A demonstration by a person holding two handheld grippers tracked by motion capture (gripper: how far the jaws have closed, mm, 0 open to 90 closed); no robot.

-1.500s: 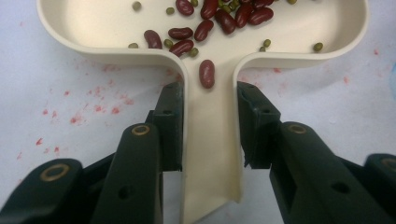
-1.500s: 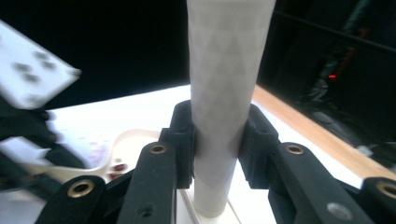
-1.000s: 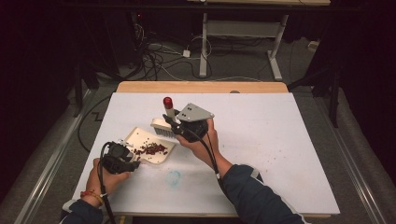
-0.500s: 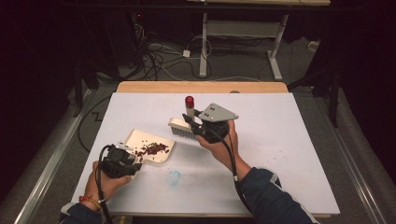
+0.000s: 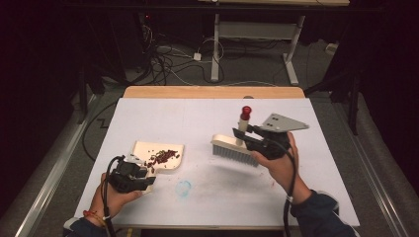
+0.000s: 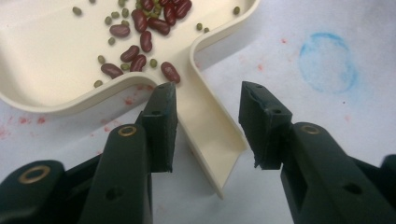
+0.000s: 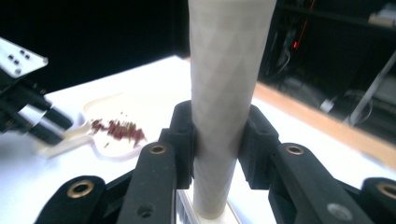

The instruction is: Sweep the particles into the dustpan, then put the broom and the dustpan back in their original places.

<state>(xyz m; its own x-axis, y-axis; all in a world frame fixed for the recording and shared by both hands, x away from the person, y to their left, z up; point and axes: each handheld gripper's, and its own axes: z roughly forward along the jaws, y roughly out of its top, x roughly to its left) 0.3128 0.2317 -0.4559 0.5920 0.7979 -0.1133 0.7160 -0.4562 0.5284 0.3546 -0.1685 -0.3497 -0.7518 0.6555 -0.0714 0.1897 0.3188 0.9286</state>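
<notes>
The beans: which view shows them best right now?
Left gripper view: the beans lie close up in the dustpan, red and green ones distinct. High view shows a small dark scatter; right gripper view, a blurred reddish patch.

Right gripper [image 7: 217, 140] fingers [image 7: 183, 140] clamp the upright brush handle [image 7: 224, 93].

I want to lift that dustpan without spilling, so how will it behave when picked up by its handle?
The dustpan looks like thin, stiff plastic, so probably light. Its handle sits at one end, so the tray would likely tip. The loose beans look smooth and could roll toward the open lip.
</notes>
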